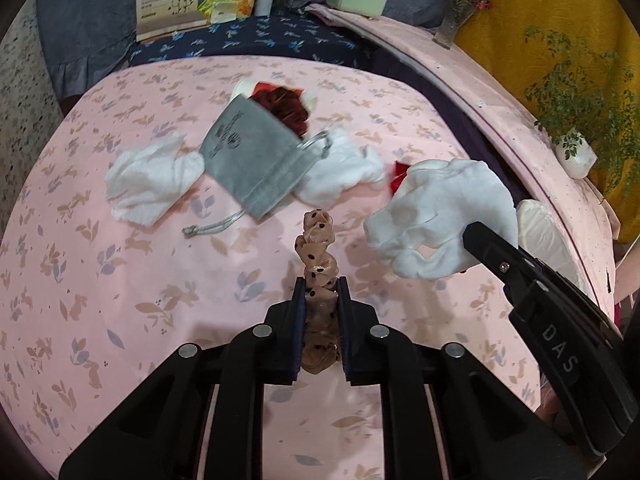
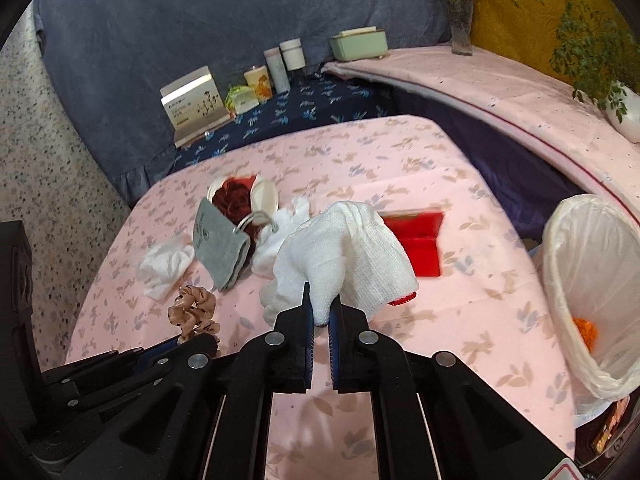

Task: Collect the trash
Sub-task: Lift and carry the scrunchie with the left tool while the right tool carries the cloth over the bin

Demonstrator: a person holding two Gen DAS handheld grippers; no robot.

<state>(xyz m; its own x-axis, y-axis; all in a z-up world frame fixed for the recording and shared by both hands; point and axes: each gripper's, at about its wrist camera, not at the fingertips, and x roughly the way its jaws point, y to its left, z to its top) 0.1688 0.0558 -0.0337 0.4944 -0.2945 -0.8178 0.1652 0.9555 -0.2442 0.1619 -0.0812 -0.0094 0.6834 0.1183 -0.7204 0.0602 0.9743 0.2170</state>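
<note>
Brown dotted scrunchie (image 1: 318, 276) is clamped in the left gripper (image 1: 320, 284) and a white knit glove (image 2: 340, 248) in the right gripper (image 2: 320, 308), both lifted above the pink tablecloth (image 1: 120, 280). Step in hand seems pick-up done w/ both; next move calls for carrying them right to the lined bin (image 2: 592, 280) and opening the jaws over it, w/o brushing the red box (image 2: 420, 240).

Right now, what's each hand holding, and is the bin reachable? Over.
Left gripper shut on tan polka-dot fabric scrunchie. Right gripper shut on white knitted glove. White-lined trash bin at right, nothing blocking.
</note>
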